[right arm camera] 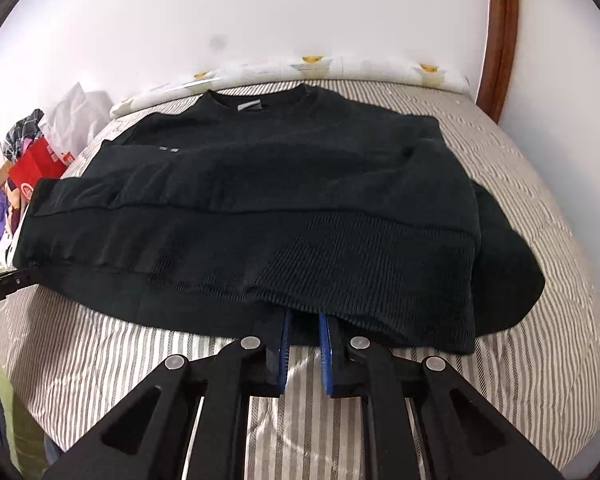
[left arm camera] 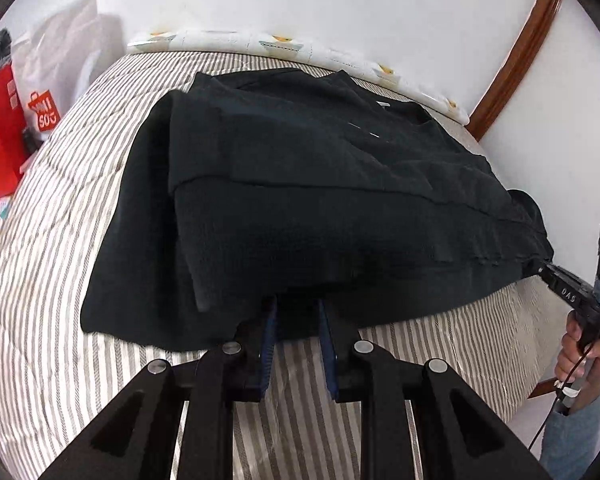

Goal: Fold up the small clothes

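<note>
Black sweatshirt (left arm camera: 300,184) lies across our striped bed (left arm camera: 60,240), hem nearest us, collar far. We see our left gripper (left arm camera: 296,312) and right gripper (right arm camera: 303,320) part-spread around the hem's two ends.

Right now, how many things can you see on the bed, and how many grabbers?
Black sweaters: 1
Grabbers: 2, the left gripper and the right gripper, both at the sweater's near hem
Striped bed covers: 1
Total: 4
</note>
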`<state>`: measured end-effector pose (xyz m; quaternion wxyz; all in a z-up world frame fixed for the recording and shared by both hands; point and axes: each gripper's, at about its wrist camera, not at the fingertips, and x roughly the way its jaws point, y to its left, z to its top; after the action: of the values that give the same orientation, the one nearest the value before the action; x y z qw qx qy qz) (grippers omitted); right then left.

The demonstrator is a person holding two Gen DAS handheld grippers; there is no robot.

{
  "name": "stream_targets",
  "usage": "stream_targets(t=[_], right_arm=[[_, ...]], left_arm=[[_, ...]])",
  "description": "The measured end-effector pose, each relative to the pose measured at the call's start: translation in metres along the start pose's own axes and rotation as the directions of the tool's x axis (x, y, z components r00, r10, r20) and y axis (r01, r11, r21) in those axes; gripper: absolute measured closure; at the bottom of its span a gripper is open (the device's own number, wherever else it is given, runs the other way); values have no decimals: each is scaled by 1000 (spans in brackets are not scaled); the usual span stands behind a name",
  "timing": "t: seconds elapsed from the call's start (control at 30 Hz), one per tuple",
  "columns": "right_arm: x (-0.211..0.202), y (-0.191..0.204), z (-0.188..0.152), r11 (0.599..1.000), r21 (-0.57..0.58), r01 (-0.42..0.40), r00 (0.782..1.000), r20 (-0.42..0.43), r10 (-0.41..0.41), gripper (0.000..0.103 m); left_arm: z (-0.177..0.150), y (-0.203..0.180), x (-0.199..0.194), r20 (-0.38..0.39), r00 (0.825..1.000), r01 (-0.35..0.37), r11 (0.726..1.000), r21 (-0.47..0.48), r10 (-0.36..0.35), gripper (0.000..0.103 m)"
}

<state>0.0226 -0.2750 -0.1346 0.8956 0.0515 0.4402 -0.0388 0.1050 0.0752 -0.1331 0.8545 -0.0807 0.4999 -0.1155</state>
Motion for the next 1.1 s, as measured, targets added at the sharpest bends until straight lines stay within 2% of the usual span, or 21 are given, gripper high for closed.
stream_targets(t=[0.17,0.43,0.67,0.87,0.97,1.1], right_arm=[[8,-1,15,1000,15,11,1000,9,-11,91],[13,-13,46,994,99,-49,995,90,40,91],[21,-19,86,992,118,-49,987,156,31,91],[48,-36,117,988,151,6,990,137,-27,90],[68,-44,129,986,153,64,993,91,-79,90],[81,-57,134,984,161,82,995,45,-90,88]], left_arm=[[13,-5,6,3,1000,-25,1000,17,25,84],[44,-4,-4,132,991,-16,1000,-7,17,84],[82,1,4,171,985,-4,1000,-25,9,84],[117,-3,15,178,984,25,999,-29,-19,84],[128,-10,15,185,981,52,999,-6,-50,84],[134,-10,4,214,970,120,993,7,-119,84]])
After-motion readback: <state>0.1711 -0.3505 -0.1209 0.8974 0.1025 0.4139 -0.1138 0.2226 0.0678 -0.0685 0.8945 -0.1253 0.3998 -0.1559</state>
